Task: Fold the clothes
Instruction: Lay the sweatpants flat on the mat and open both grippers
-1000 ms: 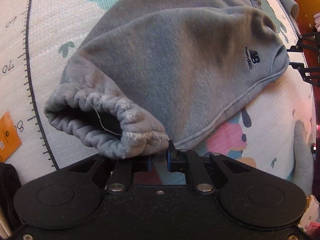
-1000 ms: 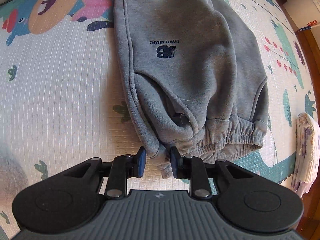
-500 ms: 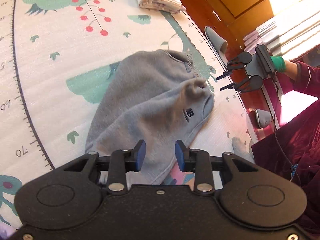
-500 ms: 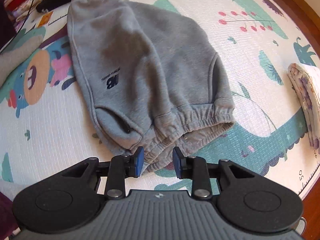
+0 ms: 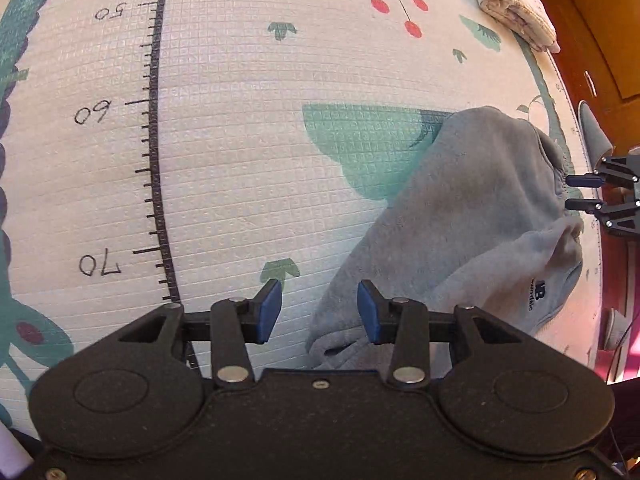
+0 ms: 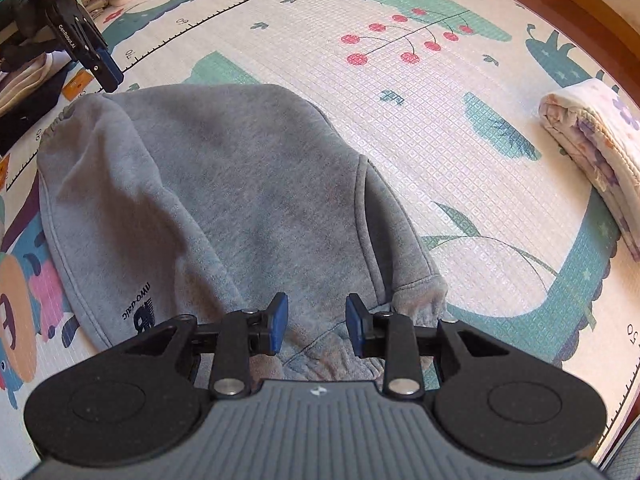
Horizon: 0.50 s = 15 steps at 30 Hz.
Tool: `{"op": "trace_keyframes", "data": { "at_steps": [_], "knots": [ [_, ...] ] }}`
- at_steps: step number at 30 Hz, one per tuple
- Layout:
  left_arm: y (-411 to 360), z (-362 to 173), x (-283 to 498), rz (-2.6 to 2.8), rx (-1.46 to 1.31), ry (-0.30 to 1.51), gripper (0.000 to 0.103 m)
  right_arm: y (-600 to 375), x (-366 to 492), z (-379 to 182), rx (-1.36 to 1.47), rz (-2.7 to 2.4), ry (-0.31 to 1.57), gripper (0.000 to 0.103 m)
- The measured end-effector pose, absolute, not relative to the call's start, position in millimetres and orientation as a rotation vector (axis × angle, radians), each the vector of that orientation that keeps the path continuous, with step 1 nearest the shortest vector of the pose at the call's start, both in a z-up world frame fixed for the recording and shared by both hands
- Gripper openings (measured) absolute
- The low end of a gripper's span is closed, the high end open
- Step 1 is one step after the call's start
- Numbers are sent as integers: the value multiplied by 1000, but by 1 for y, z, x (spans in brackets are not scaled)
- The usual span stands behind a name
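Note:
Grey sweatpants lie folded over on the patterned play mat, with a dark logo near one edge. In the left wrist view the sweatpants stretch from lower centre to the right. My left gripper is open above the mat beside the cuff end, holding nothing. My right gripper is open just above the elastic waistband, with nothing between its pads. Each gripper shows in the other's view: the right gripper at the waistband end, the left gripper at the far corner.
A folded floral cloth lies at the mat's right edge, also seen as the folded cloth at top right. A ruler line with numbers runs along the mat. Stacked clothes sit at far left. A grey slipper rests on the wooden floor.
Both grippers let go of the sweatpants, opened and pulled back and upward. The left view swung from the cuff toward the bare mat; the garment now lies flat in its fold.

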<state>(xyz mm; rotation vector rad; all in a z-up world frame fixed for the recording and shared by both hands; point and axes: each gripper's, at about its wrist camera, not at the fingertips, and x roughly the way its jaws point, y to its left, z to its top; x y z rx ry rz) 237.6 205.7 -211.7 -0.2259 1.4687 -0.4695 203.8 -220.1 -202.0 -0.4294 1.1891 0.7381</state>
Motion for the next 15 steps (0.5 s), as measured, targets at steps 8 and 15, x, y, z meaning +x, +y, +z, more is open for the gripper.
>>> {"op": "trace_keyframes", "data": {
  "at_steps": [8,15],
  "knots": [
    [178,-220,229,-524,-88,1440,14,-222,207,-219,-388,725,1246,35],
    [94,-156,147,-550,809,712,8,-221,210,-220,-382,716,1250,36]
  ]
}}
